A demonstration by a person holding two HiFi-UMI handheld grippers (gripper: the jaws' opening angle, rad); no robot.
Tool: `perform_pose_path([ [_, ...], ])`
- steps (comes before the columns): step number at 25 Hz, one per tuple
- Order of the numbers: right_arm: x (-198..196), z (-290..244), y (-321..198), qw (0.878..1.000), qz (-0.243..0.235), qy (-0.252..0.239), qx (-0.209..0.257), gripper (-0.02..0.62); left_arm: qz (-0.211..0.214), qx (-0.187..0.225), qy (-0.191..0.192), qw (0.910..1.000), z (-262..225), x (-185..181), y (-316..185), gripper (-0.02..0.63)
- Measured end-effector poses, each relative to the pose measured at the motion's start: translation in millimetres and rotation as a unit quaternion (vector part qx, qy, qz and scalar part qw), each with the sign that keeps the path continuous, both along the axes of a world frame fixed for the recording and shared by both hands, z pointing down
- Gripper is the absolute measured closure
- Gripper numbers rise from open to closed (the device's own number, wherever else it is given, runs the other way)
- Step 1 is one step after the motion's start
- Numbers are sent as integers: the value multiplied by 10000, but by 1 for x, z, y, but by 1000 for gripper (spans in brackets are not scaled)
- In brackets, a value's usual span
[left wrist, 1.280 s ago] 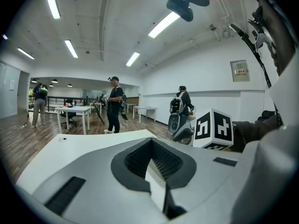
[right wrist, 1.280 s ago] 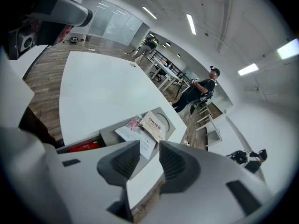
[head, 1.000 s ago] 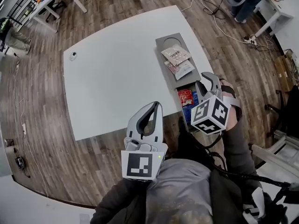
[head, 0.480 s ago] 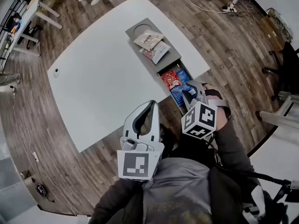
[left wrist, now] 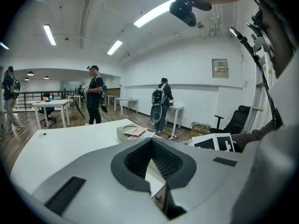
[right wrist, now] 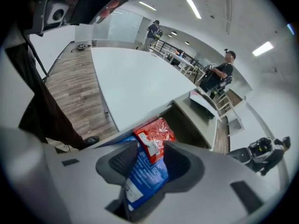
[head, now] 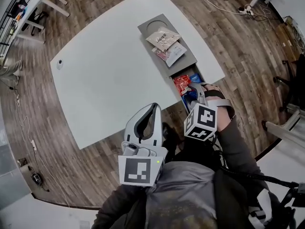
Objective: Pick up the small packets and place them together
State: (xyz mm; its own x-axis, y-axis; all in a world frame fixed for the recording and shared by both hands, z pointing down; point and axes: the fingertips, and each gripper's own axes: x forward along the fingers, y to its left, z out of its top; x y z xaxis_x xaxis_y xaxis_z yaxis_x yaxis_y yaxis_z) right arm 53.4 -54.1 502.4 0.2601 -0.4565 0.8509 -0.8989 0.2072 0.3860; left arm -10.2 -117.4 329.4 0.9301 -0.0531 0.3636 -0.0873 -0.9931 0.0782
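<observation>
**Right gripper comes down on the blue packet**

Down goes the right gripper (head: 195,90). A second ago it hung beside the open bin (head: 202,76), and now it dips into it. Its jaws have just been opening. They stand apart with the blue packet (right wrist: 145,171) lying between them, not squeezed yet. The red packet (head: 181,83) lies just past it, and its near end seems to rest on the blue one (so the two may try to come up as a pair). The left gripper (head: 155,107) has hardly moved. It waits near the person's chest, jaws closed together, holding nothing.

I think this is the reach-and-grab step. A tan packet (head: 163,38) and a pink packet (head: 173,52) lie touching on the flat top of the grey tray (head: 151,25), so that looks like the spot for the pile. Next I need to go a bit lower, close on the blue packet alone, and lift it straight up.

Bin walls sit close on both sides, so there is little room to wiggle in there. The bin is also right at the near edge of the table (head: 109,75), with floor just beyond, so a dropped packet could fall off. To the left the white top is wide and bare, which gives me an easy path.
</observation>
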Motion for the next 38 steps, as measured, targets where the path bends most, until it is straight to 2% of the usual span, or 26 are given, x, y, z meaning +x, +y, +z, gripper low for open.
perform_pose_path([
  [6,15,-5,-21,9993,-238,-290,73,438,-378,-203,-172,9989,8,6,-19,606],
  [7,14,-4,-23,9988,-300,-377,36,460,-424,-224,-196,9987,9,6,-21,604],
  [8,13,-3,-24,9984,-358,-439,-9,515,-462,-240,-219,9984,10,7,-23,604],
  [14,16,-1,-23,9986,-385,-358,-102,560,-568,-303,-261,9976,15,10,-24,604],
  [20,17,-17,-12,9996,-222,-198,-2,571,-423,-244,-134,9987,7,9,-14,604],
  [31,-10,-59,9,9989,251,199,343,571,126,-19,440,9990,-30,-11,9,606],
  [38,-1,-74,12,9972,384,344,546,571,343,63,554,9979,-36,1,18,604],
])
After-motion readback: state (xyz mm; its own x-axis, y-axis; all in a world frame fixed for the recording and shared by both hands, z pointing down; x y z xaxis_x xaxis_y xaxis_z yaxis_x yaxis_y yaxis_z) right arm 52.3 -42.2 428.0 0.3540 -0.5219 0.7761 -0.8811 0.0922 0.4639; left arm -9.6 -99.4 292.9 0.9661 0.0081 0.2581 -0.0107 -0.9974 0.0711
